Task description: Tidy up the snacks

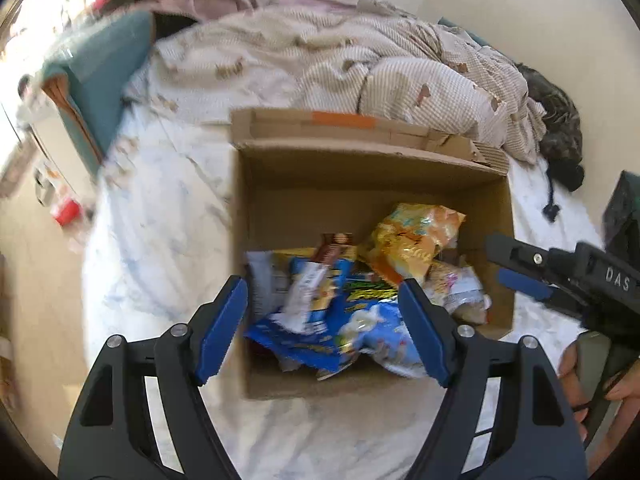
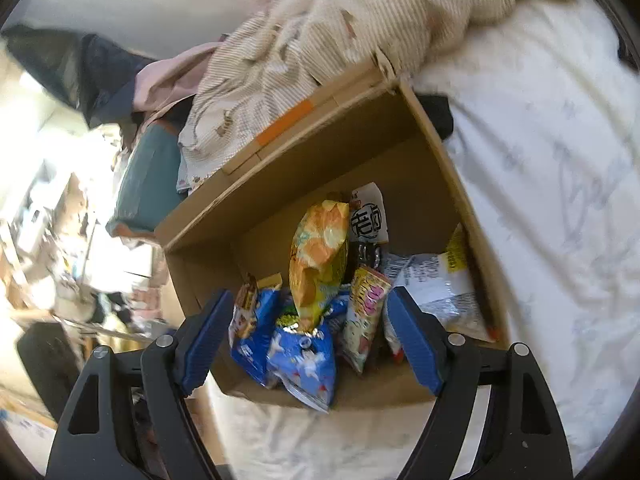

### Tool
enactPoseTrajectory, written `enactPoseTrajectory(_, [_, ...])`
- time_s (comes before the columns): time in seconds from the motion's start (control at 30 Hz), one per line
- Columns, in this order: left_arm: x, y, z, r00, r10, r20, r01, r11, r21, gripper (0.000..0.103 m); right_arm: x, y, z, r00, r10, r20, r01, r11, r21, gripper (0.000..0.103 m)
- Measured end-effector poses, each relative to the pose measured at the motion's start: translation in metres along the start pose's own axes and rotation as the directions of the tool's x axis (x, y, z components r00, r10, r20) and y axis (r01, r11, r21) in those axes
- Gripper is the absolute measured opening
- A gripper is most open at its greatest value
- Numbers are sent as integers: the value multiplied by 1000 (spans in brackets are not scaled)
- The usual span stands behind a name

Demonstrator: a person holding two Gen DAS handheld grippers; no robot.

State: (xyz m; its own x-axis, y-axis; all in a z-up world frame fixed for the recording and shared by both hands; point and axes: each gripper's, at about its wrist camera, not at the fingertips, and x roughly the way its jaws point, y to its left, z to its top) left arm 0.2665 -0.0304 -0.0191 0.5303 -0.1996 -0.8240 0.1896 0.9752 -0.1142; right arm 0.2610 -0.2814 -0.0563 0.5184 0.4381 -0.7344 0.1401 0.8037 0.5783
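1. Blue-padded fingers (image 1: pixel 224 328) of the left gripper (image 1: pixel 324 320) stand spread wide, pinching nothing, above the near edge of the cardboard box (image 1: pixel 320 184).
2. Blue pads mark the right gripper (image 2: pixel 312 336) too; its fingers (image 2: pixel 412 336) are spread and empty over the same box (image 2: pixel 328 148).
3. Inside the box lie the snacks: a blue popcorn bag (image 1: pixel 360 320) at the near wall, an orange-yellow chip bag (image 2: pixel 320 256) standing behind it, and a pink-yellow packet (image 2: pixel 366 316) just beside.
4. The box rests on the bed (image 1: pixel 160 240), with a striped blanket (image 1: pixel 360 60) bunched behind its far flap.
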Motion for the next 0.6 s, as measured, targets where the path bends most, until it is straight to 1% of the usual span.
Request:
enactPoseTrajectory(0.03, [-5,0,-1,1000,22,13,-22,1000,13,75,-4,5,-3,1000,-25,15,25,999,-38,82])
enactPoseTrajectory(0.1, [-24,4,-8,995,75,69,-77,997,25,75,-18,15,-14,996,-56,64,64,990,-125,82])
enactPoseTrajectory(0.13, [-36,6,-14,988,106,109,-109,994,22,75,-25,19,-20,993,-71,89,85,984,-158,86])
enactPoseTrajectory(0.17, [-44,8,-18,984,122,132,-126,992,21,75,-35,23,-28,988,-89,123,111,976,-187,92])
enactPoseTrajectory(0.27, [-69,10,-35,968,165,187,-173,985,25,75,-56,29,-45,979,-89,184,128,969,-213,93])
enactPoseTrajectory(0.3, [-76,12,-42,964,173,200,-180,983,19,75,-63,30,-52,976,-79,203,125,966,-225,93])
enactPoseTrajectory(0.4, [-92,17,-57,967,159,200,-163,987,4,75,-80,34,-68,967,-88,240,146,961,-234,93])
enactPoseTrajectory(0.5, [-104,19,-73,964,170,206,-169,985,-21,75,-91,39,-85,960,-105,261,172,953,-249,94])
enactPoseTrajectory(0.6, [-114,20,-89,967,151,207,-148,989,-31,75,-103,47,-105,943,-120,310,213,935,-283,98])
